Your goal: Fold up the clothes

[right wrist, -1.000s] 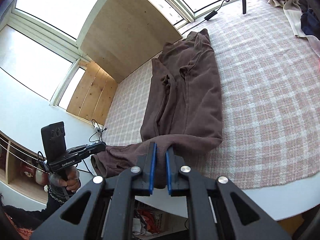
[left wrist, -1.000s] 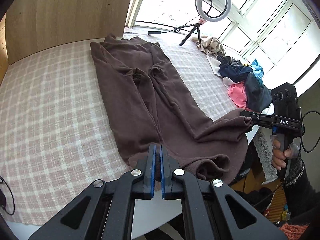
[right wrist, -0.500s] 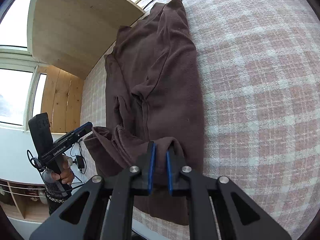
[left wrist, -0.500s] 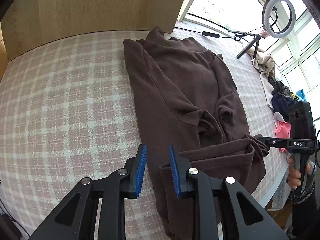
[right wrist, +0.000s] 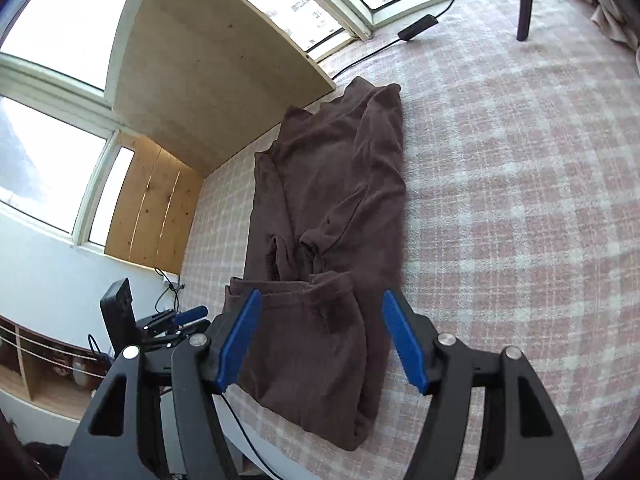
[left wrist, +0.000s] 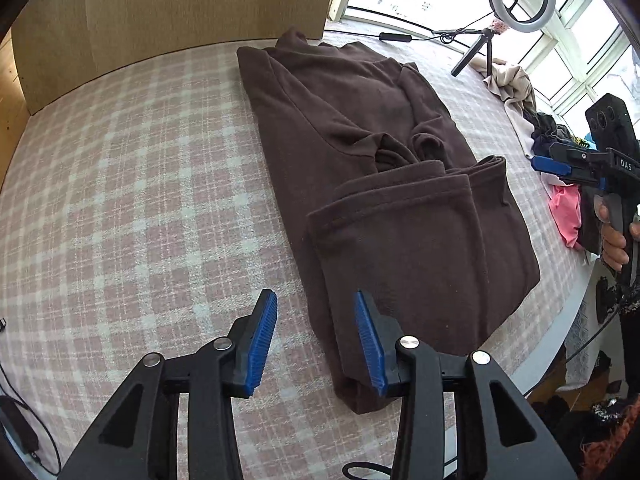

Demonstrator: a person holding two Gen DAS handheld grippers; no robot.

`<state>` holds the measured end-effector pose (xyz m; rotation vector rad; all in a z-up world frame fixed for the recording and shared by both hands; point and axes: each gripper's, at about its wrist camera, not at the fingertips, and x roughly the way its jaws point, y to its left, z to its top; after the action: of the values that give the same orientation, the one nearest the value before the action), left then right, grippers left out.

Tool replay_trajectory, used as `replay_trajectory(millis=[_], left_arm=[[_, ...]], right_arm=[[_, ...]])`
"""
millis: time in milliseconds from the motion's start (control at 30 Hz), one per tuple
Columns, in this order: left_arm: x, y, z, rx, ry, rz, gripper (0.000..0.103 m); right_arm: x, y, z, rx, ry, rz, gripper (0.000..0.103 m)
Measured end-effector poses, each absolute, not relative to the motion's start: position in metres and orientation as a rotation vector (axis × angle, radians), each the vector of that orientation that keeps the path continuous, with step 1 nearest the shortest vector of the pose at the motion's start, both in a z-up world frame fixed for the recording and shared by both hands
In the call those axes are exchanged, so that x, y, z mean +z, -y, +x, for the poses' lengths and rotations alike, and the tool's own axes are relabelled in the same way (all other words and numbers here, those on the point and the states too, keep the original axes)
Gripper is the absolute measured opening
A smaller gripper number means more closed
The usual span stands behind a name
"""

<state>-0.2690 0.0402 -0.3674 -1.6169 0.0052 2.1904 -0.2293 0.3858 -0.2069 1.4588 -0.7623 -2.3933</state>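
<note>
Left claw (left wrist: 316, 336): released, lower centre of frame; right claw (right wrist: 322, 338): likewise released (nothing held). Brown garment (left wrist: 384, 184): hem folded up, lying on checked surface (left wrist: 132, 184); further folds seemingly outstanding.

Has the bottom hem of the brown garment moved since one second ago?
Yes. The hem hung at the table's near edge before; now it lies folded up over the brown garment, nearer the wooden panel. Both grippers are open.
</note>
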Motion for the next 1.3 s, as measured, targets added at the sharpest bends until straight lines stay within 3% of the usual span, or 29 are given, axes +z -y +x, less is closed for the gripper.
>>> replay_trajectory(millis=[67,200,233,267,300,367,467,500,533,567,633,667,733,767,1000,1067,1133,1167,1200,1233,1300], left_arm=[[-0.376,-0.045,-0.275,2.166,0.01,-1.619,0.039],[-0.387,-0.054,-0.291,2.138,0.035,-1.604,0.037],[-0.39,-0.055,-0.294,2.13,0.048,-1.604,0.035],[-0.391,-0.056,-0.295,2.124,0.057,-1.598,0.022],[-0.388,-0.058,-0.292,2.129,0.04,-1.586,0.0],[-0.382,-0.061,-0.288,2.145,0.0,-1.56,0.0],[-0.368,-0.052,-0.285,2.27,-0.124,-1.488,0.0],[-0.375,-0.047,-0.291,2.269,-0.124,-1.539,0.0],[-0.38,-0.043,-0.297,2.266,-0.122,-1.584,0.0],[-0.376,-0.039,-0.297,2.259,-0.105,-1.575,0.0],[-0.368,-0.032,-0.296,2.244,-0.075,-1.555,0.001],[-0.359,-0.033,-0.289,2.227,-0.081,-1.516,0.005],[-0.352,-0.035,-0.271,2.16,-0.074,-1.5,0.033],[-0.349,-0.036,-0.262,2.126,-0.071,-1.492,0.036],[-0.379,-0.049,-0.213,1.969,0.004,-1.593,0.035],[-0.389,-0.054,-0.218,1.965,0.043,-1.61,0.03],[-0.392,-0.056,-0.219,1.95,0.071,-1.603,0.014],[-0.39,-0.057,-0.218,1.955,0.067,-1.596,0.012],[-0.386,-0.058,-0.216,1.968,0.04,-1.585,0.01],[-0.38,-0.058,-0.214,1.987,0.024,-1.574,0.009],[-0.366,-0.054,-0.211,2.033,0.016,-1.542,0.009]], right_arm=[[-0.216,-0.373,-0.227,-2.468,0.53,1.527,0.063],[-0.231,-0.371,-0.23,-2.434,0.537,1.557,0.062],[-0.235,-0.37,-0.231,-2.424,0.542,1.563,0.056],[-0.238,-0.37,-0.232,-2.414,0.548,1.569,0.034],[-0.242,-0.369,-0.233,-2.403,0.554,1.575,0.024],[-0.249,-0.368,-0.235,-2.383,0.565,1.587,0.018],[-0.256,-0.374,-0.237,-2.396,0.535,1.62,0.017],[-0.261,-0.376,-0.241,-2.406,0.492,1.665,0.021],[-0.265,-0.375,-0.243,-2.407,0.46,1.723,0.033],[-0.264,-0.376,-0.243,-2.422,0.45,1.744,0.038],[-0.245,-0.375,-0.23,-2.461,0.46,1.677,0.038],[-0.235,-0.373,-0.22,-2.468,0.464,1.631,0.039],[-0.213,-0.37,-0.2,-2.48,0.472,1.54,0.044],[-0.209,-0.364,-0.189,-2.479,0.459,1.527,0.047],[-0.231,-0.321,-0.16,-2.403,0.296,1.558,0.047],[-0.24,-0.31,-0.155,-2.376,0.246,1.569,0.047],[-0.249,-0.298,-0.149,-2.348,0.198,1.58,0.047],[-0.253,-0.292,-0.147,-2.334,0.174,1.585,0.047],[-0.254,-0.287,-0.148,-2.329,0.133,1.594,0.044],[-0.255,-0.283,-0.149,-2.325,0.09,1.604,0.031],[-0.248,-0.282,-0.15,-2.319,0.07,1.6,0.026]])
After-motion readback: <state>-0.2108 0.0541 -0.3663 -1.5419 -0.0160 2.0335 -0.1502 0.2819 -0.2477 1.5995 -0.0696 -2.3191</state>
